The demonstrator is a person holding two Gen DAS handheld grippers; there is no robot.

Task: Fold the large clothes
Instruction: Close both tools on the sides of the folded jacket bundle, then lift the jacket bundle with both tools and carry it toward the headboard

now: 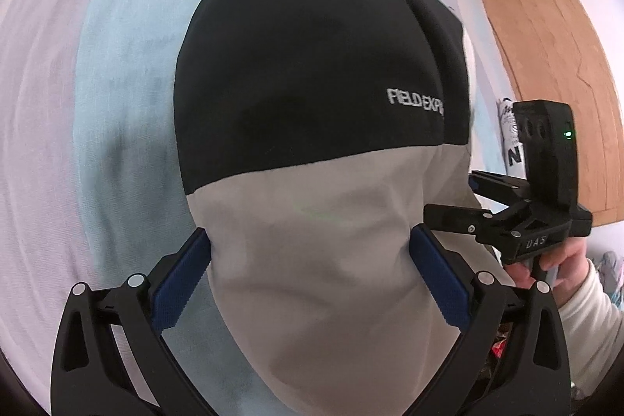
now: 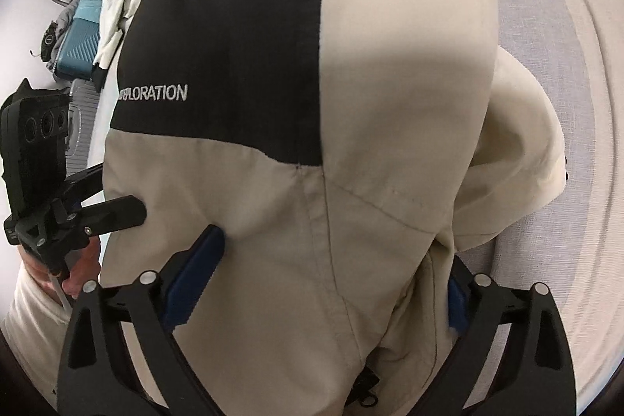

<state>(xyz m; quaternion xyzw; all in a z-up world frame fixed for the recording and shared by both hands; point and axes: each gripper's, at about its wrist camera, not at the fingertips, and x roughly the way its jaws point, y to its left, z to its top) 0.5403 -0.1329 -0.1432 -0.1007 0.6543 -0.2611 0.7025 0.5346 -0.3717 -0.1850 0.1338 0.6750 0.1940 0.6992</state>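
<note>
Striped bedding (image 1: pixel 117 73) in pale blue and lilac lies under the work, with a wooden door (image 1: pixel 553 73) beyond the bed's far right corner. A jacket (image 1: pixel 312 104) hangs over the bed, carried between 2 grippers. The left gripper (image 1: pixel 310 262) has its blue-padded fingers (image 1: pixel 183 279) clamped on beige cloth; the right gripper (image 2: pixel 335 271) pinches the jacket near a seam. The cloth looks smooth, thin and slippery, black across the yoke with embroidered lettering (image 2: pixel 156 93). Probably best to keep both grips level and taut, lowering evenly so the fold lands flat.
</note>
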